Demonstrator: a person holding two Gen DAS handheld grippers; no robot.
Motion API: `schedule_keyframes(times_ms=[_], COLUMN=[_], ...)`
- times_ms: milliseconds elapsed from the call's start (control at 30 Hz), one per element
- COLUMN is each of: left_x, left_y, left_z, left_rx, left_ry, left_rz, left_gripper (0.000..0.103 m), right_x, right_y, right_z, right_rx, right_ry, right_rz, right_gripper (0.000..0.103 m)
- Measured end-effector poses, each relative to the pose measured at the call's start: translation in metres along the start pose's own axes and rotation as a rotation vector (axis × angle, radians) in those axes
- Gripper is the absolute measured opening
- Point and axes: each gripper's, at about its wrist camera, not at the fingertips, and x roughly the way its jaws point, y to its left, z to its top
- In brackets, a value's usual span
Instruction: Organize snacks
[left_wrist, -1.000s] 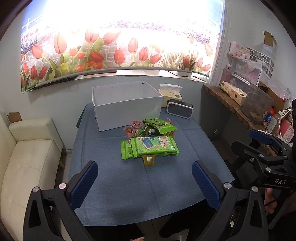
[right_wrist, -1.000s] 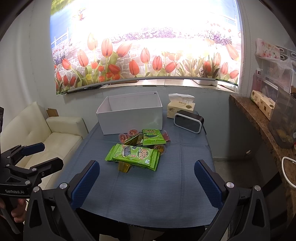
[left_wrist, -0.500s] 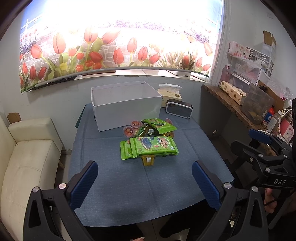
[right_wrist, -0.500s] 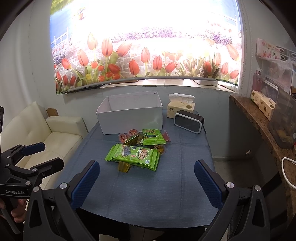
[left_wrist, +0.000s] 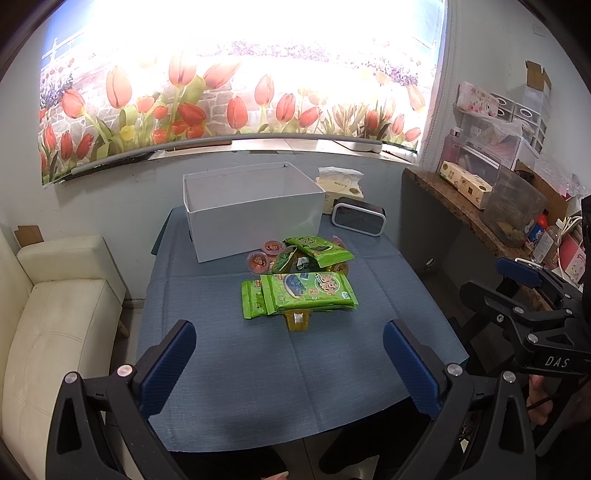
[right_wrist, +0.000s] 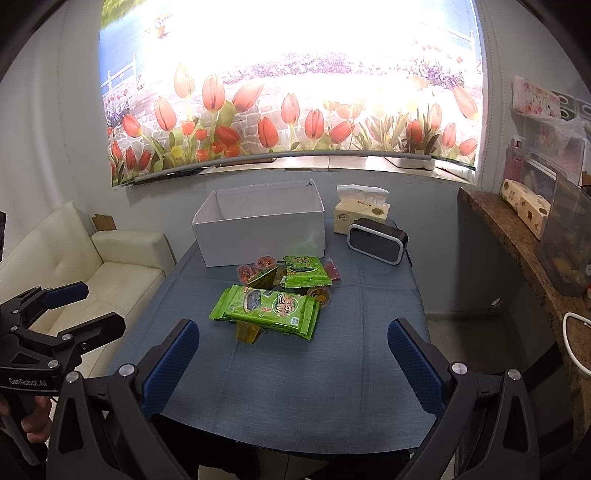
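Note:
A pile of snacks lies mid-table: stacked green packets (left_wrist: 306, 293) (right_wrist: 271, 308), a smaller green packet (left_wrist: 317, 249) (right_wrist: 304, 271), red jelly cups (left_wrist: 258, 261) (right_wrist: 245, 272) and a yellow jelly cup (left_wrist: 297, 321) (right_wrist: 248, 332). An open white box (left_wrist: 255, 218) (right_wrist: 262, 232) stands behind them. My left gripper (left_wrist: 290, 363) is open and empty above the near table edge. My right gripper (right_wrist: 291, 363) is open and empty too, also short of the pile. Each gripper shows in the other's view, the right one (left_wrist: 524, 295) and the left one (right_wrist: 59, 306).
A blue cloth covers the table (left_wrist: 295, 369). A tissue box (right_wrist: 360, 216) and a black clock (right_wrist: 376, 240) stand at the back right. A cream sofa (left_wrist: 55, 325) is on the left; a cluttered wooden shelf (left_wrist: 480, 206) is on the right.

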Motion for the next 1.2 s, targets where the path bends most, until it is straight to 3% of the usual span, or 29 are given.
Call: schedule_keyframes(times_ms=[267, 467, 700, 1067, 1167, 1200], left_x=[0.003, 0.007, 0.013, 0.024, 0.026, 0.027], left_y=[0.007, 0.018, 0.038, 0.057, 0.062, 0.063], left_z=[-0.004, -0.013, -0.021, -0.032, -0.033, -0.034], left_rx=[-0.023, -0.037, -0.085, -0.103, -0.113, -0.116], left_ry=[0.004, 0.021, 0.034, 0.060, 0.066, 0.069], left_rz=[-0.005, 0.013, 0.025, 0.051, 0.052, 0.053], left_gripper=[0.103, 0.103, 0.103, 0.103, 0.103, 0.103], right_x=[0.024, 0.101, 0.202, 0.304, 0.316, 0.321], right_y=[-0.004, -0.019, -0.027, -0.036, -0.036, -0.035], right_z=[-0.004, 0.001, 0.020, 0.042, 0.044, 0.044], right_rx=[-0.004, 0.007, -0.028, -0.015, 0.006, -0.001], right_ry=[0.037, 0.133, 0.206, 0.354, 0.382, 0.401], right_rz=[0.008, 0.051, 0.030, 0.034, 0.053, 0.047], right_gripper=[0.103, 0.103, 0.103, 0.103, 0.092, 0.083])
